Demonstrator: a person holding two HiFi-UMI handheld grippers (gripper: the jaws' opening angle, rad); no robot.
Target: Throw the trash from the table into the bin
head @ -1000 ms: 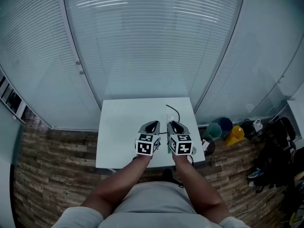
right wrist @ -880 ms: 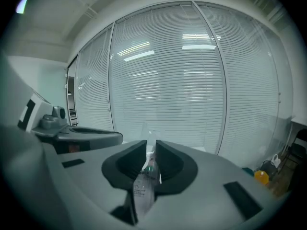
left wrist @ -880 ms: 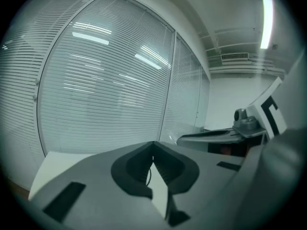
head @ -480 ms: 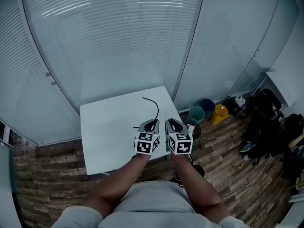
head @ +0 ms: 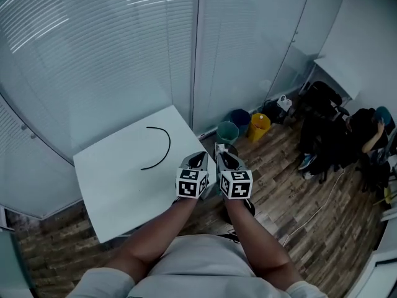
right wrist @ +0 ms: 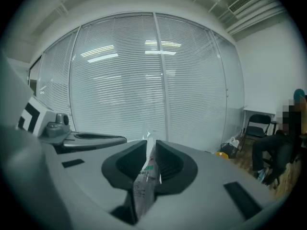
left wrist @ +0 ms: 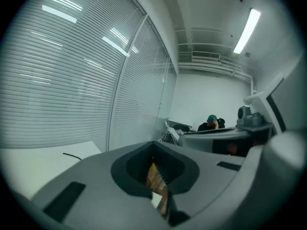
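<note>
Person's swung right since a sec ago; white table (head: 105, 179) now lies left of both grippers. Left gripper (head: 197, 162) pinches a brownish wrapper (left wrist: 154, 175), right gripper (head: 226, 162) a clear printed wrapper (right wrist: 145, 176). Teal bin (head: 227, 131) stands on the floor ahead, slightly right, so the right gripper's nearer.

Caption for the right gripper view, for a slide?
Right claw clamped on a thin clear plastic wrapper, white window blinds behind.

**Office room with glass walls**

Slatted blinds (head: 111, 61) cover tall glass partitions. A white tabletop (head: 118, 188) stands on a wood-plank floor (head: 291, 197). Coloured bins (head: 227, 131) cluster to its right, a strip light (left wrist: 247, 24) runs overhead, and a person (head: 372, 129) sits far right.
</note>
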